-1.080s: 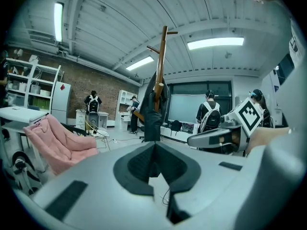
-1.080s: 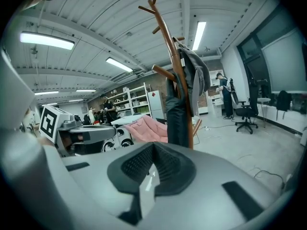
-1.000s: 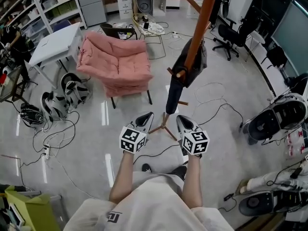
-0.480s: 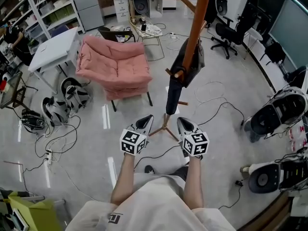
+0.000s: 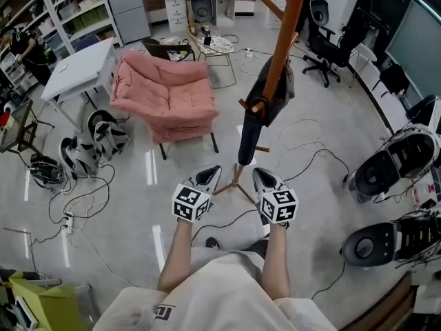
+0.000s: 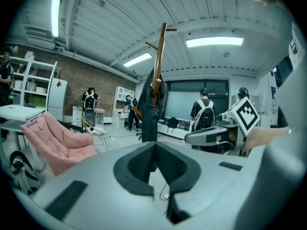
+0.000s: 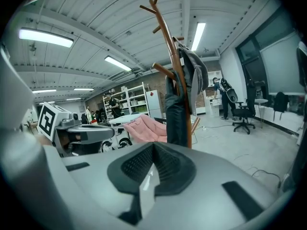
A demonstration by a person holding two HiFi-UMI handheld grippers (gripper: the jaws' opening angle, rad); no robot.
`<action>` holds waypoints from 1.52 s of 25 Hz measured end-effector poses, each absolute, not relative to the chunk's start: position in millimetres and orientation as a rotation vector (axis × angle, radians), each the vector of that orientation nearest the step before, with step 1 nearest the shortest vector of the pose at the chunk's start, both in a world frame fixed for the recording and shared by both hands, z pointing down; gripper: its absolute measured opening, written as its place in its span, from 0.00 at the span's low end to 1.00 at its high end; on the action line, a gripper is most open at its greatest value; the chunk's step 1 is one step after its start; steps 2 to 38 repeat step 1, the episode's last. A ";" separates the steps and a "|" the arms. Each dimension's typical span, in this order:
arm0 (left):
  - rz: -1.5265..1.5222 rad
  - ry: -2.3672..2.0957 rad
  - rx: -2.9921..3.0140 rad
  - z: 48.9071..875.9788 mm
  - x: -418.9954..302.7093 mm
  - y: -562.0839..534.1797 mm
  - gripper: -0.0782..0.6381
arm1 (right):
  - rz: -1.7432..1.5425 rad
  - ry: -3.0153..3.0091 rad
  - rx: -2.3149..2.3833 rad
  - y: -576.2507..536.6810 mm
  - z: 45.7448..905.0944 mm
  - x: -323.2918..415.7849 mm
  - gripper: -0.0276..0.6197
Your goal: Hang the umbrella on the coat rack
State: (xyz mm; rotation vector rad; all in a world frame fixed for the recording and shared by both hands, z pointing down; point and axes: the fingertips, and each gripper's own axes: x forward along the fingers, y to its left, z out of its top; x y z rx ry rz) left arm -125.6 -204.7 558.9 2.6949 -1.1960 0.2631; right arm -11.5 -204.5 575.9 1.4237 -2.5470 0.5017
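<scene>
A dark folded umbrella hangs tip down from a low peg of the wooden coat rack, beside a dark garment on the same pole. My left gripper and right gripper are held side by side just short of the rack's feet, both shut and empty. In the left gripper view the umbrella and rack stand straight ahead of the closed jaws. In the right gripper view the umbrella hangs against the rack, beyond the closed jaws.
A pink armchair and a white table stand to the left of the rack. Cables and headsets lie on the floor. Wheeled machines sit at the right, an office chair behind. People stand far off.
Both grippers stay where they were and the umbrella hangs still. The head view has shifted a little, so the machines at the lower right sit differently in the picture.
</scene>
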 end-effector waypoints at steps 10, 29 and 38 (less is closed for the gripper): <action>0.263 -1.196 2.695 559.5 -127.4 -204.0 0.12 | 0.501 -2.548 1.421 -203.5 576.7 -13.6 0.05; 0.263 -1.196 2.695 559.5 -127.4 -204.0 0.12 | 0.501 -2.548 1.421 -203.5 576.7 -13.6 0.05; 0.263 -1.196 2.695 559.5 -127.4 -204.0 0.12 | 0.501 -2.548 1.421 -203.5 576.7 -13.6 0.05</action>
